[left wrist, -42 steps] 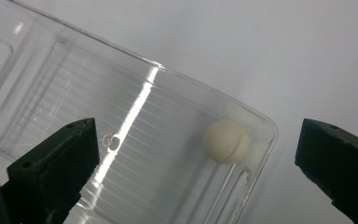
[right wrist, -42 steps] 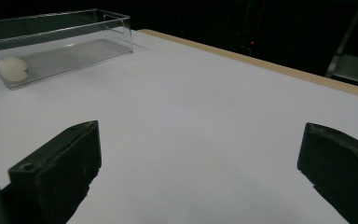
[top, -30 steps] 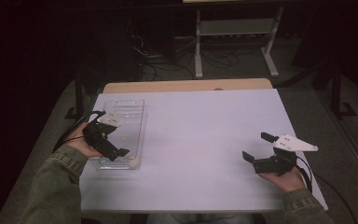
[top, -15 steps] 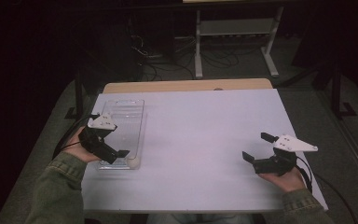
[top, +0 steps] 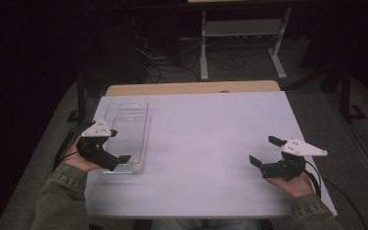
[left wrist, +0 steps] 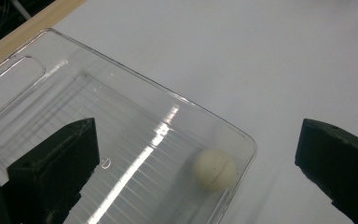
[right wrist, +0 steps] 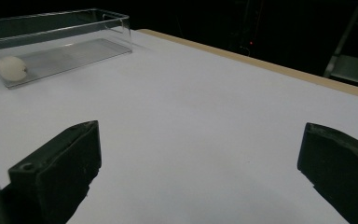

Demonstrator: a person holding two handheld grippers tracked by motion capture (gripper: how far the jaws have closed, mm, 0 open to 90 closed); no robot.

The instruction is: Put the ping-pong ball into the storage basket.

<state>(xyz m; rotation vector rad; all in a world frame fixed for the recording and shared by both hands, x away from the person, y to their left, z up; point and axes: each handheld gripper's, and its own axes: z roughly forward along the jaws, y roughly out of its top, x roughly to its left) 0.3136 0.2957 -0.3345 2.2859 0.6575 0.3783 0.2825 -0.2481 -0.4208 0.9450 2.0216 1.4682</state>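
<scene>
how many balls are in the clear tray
1: a white ball lies in the near corner of the clear tray, beneath the open left gripper. The tray is transparent, so none seems hidden.

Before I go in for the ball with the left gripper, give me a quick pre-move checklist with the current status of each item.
1. Left gripper open: ok, fingers spread wide.
2. Ball located: ok, in the near corner of the clear tray.
3. Ball between the left fingers: not ok, it lies ahead of them and one finger is outside the tray wall.
4. Right gripper out of the way: ok, open over bare table, far from the tray.
5. Ball at rest: cannot tell.
</scene>
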